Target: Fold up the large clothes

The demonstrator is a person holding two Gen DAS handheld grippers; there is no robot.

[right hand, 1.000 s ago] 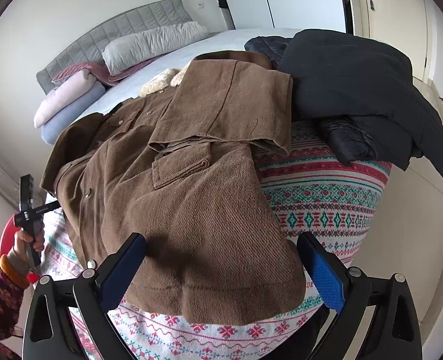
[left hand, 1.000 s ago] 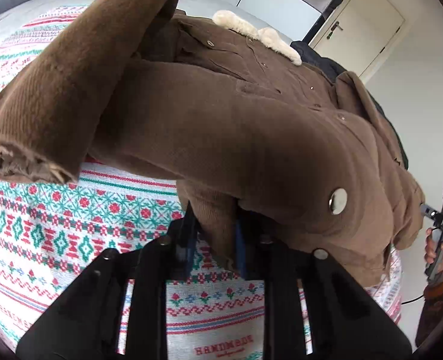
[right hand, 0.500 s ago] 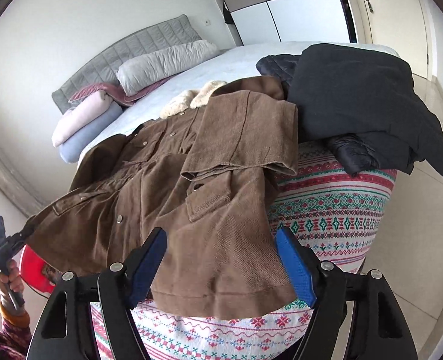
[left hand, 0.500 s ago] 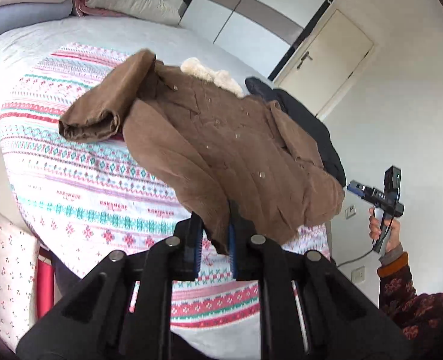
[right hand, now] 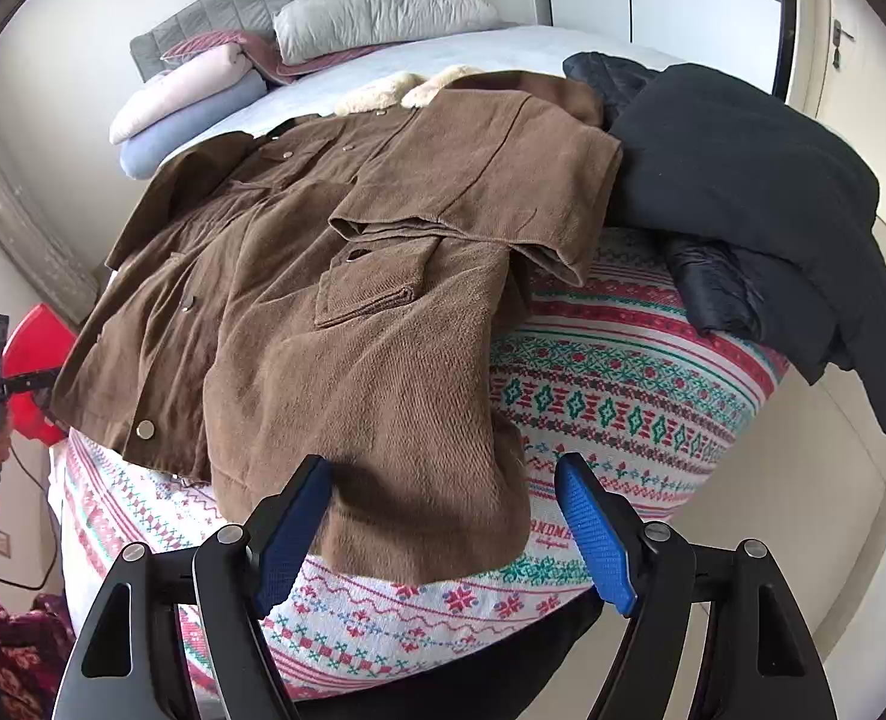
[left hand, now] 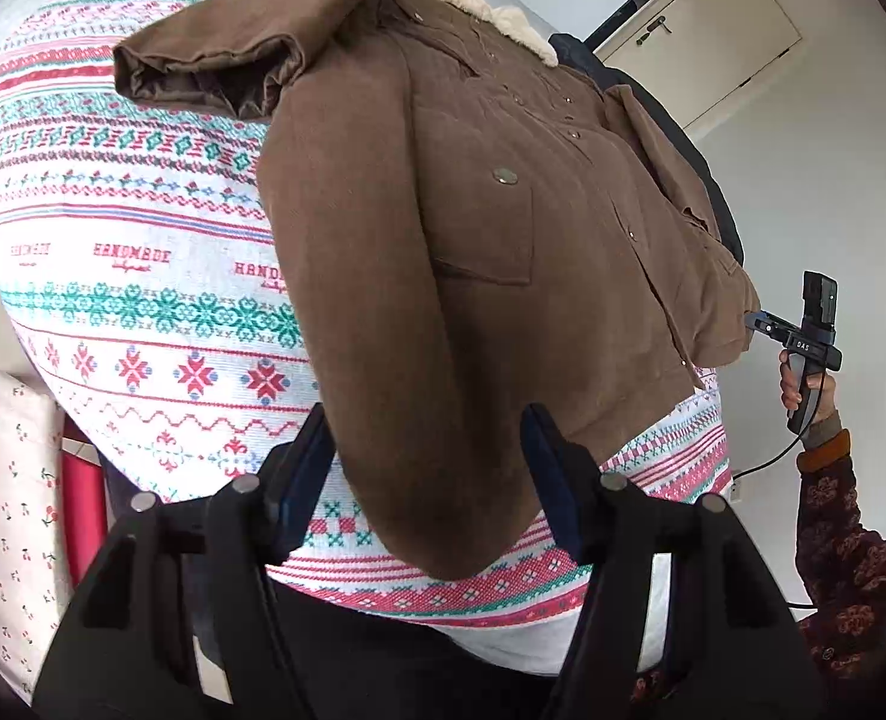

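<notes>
A brown corduroy coat [left hand: 479, 240] with a cream fleece collar [left hand: 491, 24] lies spread on the patterned bedspread [left hand: 131, 300]. Both sleeves are folded in over its body. It also shows in the right wrist view [right hand: 335, 312], its hem hanging over the bed's foot edge. My left gripper [left hand: 428, 480] is open, its jaws on either side of the coat's lower left corner without holding it. My right gripper [right hand: 443, 522] is open and empty just before the hem's right part. The right gripper also shows in the left wrist view [left hand: 767, 324] at the coat's far corner.
A black jacket [right hand: 761, 222] is piled on the bed's right side, touching the coat's right sleeve. Pillows [right hand: 377, 15] and folded blankets [right hand: 185, 102] lie at the headboard. A red object [right hand: 35, 372] stands by the bed's left side. A door [left hand: 701, 30] is beyond the bed.
My left gripper has opened and let go of the coat's lower corner, which now lies down on the bed. My right gripper has moved closer to the hem.
</notes>
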